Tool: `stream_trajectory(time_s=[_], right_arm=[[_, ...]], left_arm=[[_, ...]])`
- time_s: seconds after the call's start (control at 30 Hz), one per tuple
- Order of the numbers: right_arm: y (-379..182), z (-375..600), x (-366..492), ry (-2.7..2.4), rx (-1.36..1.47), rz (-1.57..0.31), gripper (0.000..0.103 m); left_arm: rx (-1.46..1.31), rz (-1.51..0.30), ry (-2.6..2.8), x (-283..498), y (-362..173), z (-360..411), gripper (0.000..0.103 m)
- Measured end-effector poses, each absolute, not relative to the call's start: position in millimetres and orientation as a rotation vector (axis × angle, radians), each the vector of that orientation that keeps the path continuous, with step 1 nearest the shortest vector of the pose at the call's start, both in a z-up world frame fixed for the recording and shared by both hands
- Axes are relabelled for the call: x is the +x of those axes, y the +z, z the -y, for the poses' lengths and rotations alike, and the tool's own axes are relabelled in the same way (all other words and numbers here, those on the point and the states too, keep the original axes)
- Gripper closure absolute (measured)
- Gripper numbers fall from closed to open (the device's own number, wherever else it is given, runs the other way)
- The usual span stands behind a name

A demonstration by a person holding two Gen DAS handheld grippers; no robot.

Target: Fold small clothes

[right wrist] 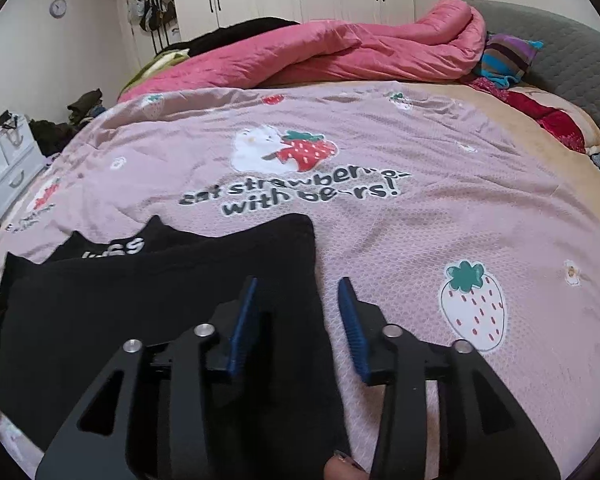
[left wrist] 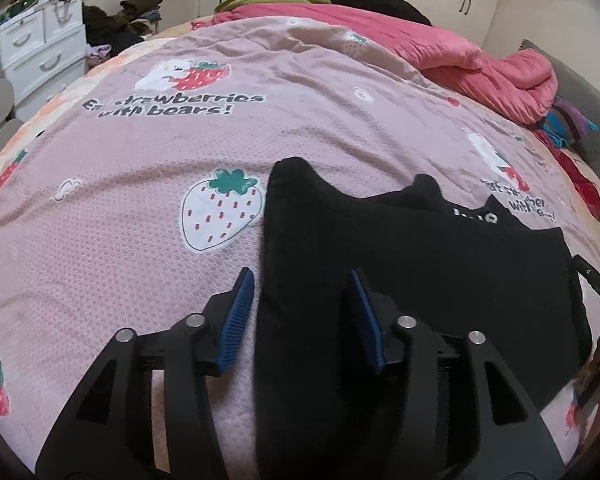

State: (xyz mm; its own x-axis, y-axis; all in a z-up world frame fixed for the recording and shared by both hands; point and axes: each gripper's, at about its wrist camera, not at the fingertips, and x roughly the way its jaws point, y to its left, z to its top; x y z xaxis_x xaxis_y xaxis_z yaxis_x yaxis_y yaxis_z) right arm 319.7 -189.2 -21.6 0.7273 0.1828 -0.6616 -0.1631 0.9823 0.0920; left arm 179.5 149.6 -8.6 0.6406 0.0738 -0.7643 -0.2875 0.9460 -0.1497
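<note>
While half open, tools (left wrist: pixel 302 280) (right wrist: pixel 298 286) straddle garment (left wrist: pixel 420 264) edges

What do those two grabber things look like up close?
Both look alike. The left gripper and right gripper each have two black angular arms with cut-out slots and shiny silver round bolts. Their fingers carry ridged blue pads. No cables or markings show.
</note>
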Motion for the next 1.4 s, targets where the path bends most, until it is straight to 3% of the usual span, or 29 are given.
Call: stream_trajectory(time_s=[0.2,0.37,0.43,0.47,0.8,0.9,0.97,1.23,1.4], right_arm=[[-13.6,170.1,294.2,0.261,-0.008,-0.716,0.045],[-7.7,141.4,271.8,0.358,-0.058,-0.702,0.044],[-5.2,130.3,264.6,0.385,-0.076,-0.695,0.031],[-4.4,125.1,260.3,0.4,-0.085,-0.689,0.029],[-7.9,78.0,224.2,0.529,-0.124,-0.704,0.025],[-7.4,66.2,216.1,0.559,-0.131,-0.7,0.015],[-7.3,58.8,210.4,0.574,-0.143,-0.694,0.014],[-10.2,15.9,181.2,0.67,-0.226,-0.68,0.01],[-17.7,-20.2,159.1,0.733,-0.327,-0.657,0.009]], left_arm=[[-0.245,-0.847,0.188,168.6,-2.8,-139.1,0.052],[-0.231,-0.853,0.182,156.6,-1.4,-136.4,0.046],[-0.223,-0.852,0.18,150.1,-0.5,-136.3,0.042],[-0.222,-0.854,0.18,147.9,-0.7,-136.5,0.04],[-0.231,-0.868,0.192,119.9,-3.5,-150.4,0.031],[-0.235,-0.865,0.199,112.0,-2.2,-156.5,0.027],[-0.242,-0.857,0.205,105.7,-0.8,-161.7,0.025],[-0.244,-0.856,0.262,90.4,-1.0,-185.2,0.01],[-0.273,-0.872,0.302,88.5,-5.0,-203.1,0.01]])
